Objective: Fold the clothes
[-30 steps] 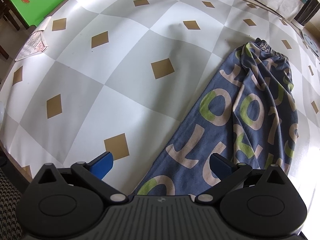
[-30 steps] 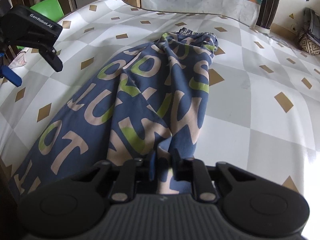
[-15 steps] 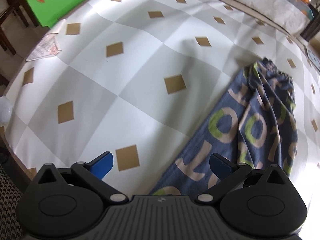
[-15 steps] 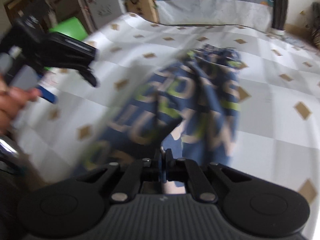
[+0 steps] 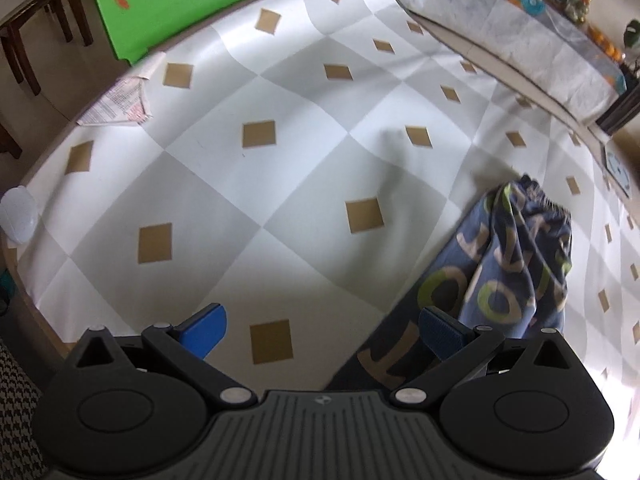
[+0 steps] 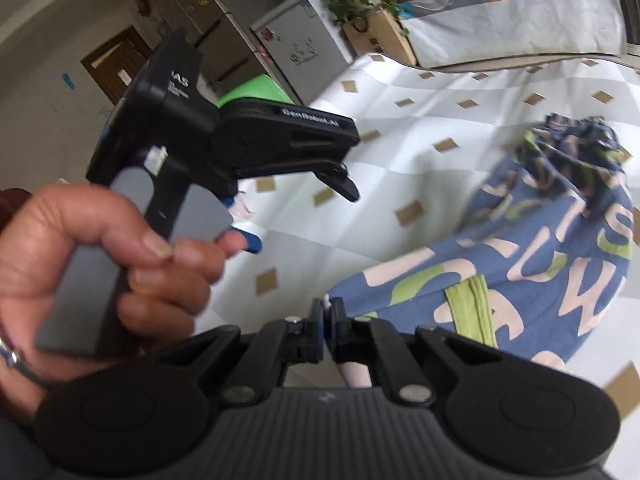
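Note:
The garment is a pair of blue pants (image 6: 540,256) with pink and green letters, lying on the checked tablecloth (image 5: 280,152). In the left wrist view the pants (image 5: 508,264) lie to the right, bunched near the waistband. My right gripper (image 6: 329,320) is shut on a lifted edge of the pants, with cloth pinched between its pads. My left gripper (image 5: 320,326) is open and empty above the cloth, left of the pants. It also shows in the right wrist view (image 6: 256,148), held in a hand.
A green chair (image 5: 172,0) stands at the table's far left edge. A printed paper (image 5: 120,104) lies near that edge. A white object (image 5: 18,220) sits at the left rim. A second covered table (image 5: 520,32) with fruit stands behind.
My right gripper has lifted the pants' end and swung left. The pants have bunched toward the waistband. My left gripper has risen and pulled back from the pants, still open.

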Motion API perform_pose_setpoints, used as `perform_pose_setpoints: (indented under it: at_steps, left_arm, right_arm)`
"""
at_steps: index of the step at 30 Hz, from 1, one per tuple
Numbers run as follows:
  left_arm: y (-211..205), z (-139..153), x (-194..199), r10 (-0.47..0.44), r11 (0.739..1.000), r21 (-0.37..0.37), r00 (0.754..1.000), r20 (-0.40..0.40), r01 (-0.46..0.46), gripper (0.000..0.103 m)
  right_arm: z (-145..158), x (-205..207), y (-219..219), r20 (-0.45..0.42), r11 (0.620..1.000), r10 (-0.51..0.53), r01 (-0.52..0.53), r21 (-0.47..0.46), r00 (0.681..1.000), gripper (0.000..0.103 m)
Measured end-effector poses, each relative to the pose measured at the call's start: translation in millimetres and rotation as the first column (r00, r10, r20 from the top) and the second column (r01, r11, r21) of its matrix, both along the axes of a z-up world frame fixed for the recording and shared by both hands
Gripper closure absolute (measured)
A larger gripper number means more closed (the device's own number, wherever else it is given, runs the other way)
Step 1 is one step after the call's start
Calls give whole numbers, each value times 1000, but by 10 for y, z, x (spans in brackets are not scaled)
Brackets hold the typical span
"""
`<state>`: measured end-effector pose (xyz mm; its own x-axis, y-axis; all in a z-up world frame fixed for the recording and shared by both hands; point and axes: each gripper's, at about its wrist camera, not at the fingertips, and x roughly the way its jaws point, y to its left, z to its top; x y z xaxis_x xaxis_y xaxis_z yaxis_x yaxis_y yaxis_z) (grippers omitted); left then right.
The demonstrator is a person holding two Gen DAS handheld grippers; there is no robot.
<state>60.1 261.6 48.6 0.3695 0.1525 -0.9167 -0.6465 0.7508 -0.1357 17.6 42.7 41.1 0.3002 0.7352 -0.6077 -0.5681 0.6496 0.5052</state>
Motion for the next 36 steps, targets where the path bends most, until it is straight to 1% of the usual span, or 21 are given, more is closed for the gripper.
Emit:
perform_pose_setpoints:
  at_steps: [3,8,10,12,13,14,15,17,18,21,22,25,28,30,36]
  left_arm:
    - [55,37,-42,19,1000,8,1000,12,-19,0]
    - [93,13,-50,36,999,-6,999,5,-36,0]
    - [90,5,-43,34,999,-1,999,1,-34,0]
    - [92,-3,-43,37,999,-2,999,1,-37,0]
    - [91,-9,-42,37,999,-3,999,0,-37,0]
    - [88,-19,-36,36,999,-4,999,-3,-36,0]
    - [84,-29,-30,34,999,-6,999,-5,-34,0]
    - [74,-55,-17,30,999,-14,999,-11,-30,0]
    - [67,-67,-12,28,999,-18,1000,-13,-28,0]
    - [33,-114,15,15,1000,-21,999,-28,-16,0]
    - [22,-126,24,11,1000,-26,999,-32,-12,0]
    - [-26,-139,43,-6,1000,-28,999,-34,5,0]
    - [-94,-159,68,-34,999,-25,999,-41,33,0]
    - [-128,-189,87,-51,998,-44,998,-48,49,0]
    - [-149,-203,97,-34,998,-57,998,-51,31,0]
  right_arm:
    - [-1,27,88,-24,999,13,-13,40,1000,100]
    - [-207,29,315,-72,998,57,-56,16,996,100]
    - [-341,9,386,-94,998,52,-54,-16,994,100]
    - [-440,-16,421,-103,998,50,-54,-38,993,96]
    - [-474,-22,433,-107,997,50,-55,-49,993,96]
    - [-503,-34,439,-109,997,47,-54,-61,993,93]
    - [-512,-50,429,-109,996,47,-55,-67,993,86]
    - [-521,-79,400,-100,996,46,-53,-72,994,79]
    - [-526,-83,382,-93,996,40,-47,-77,995,72]
    - [-518,-98,302,-83,995,29,-36,-90,996,66]
    - [-512,-104,271,-80,994,27,-35,-99,996,64]
    - [-529,-119,176,-58,986,20,-30,-166,998,61]
    - [-574,-106,51,-60,975,-6,-8,-223,998,59]
    - [-608,-93,-47,-67,968,-28,10,-250,997,58]
    - [-604,-9,-266,-52,946,-72,52,-321,996,55]
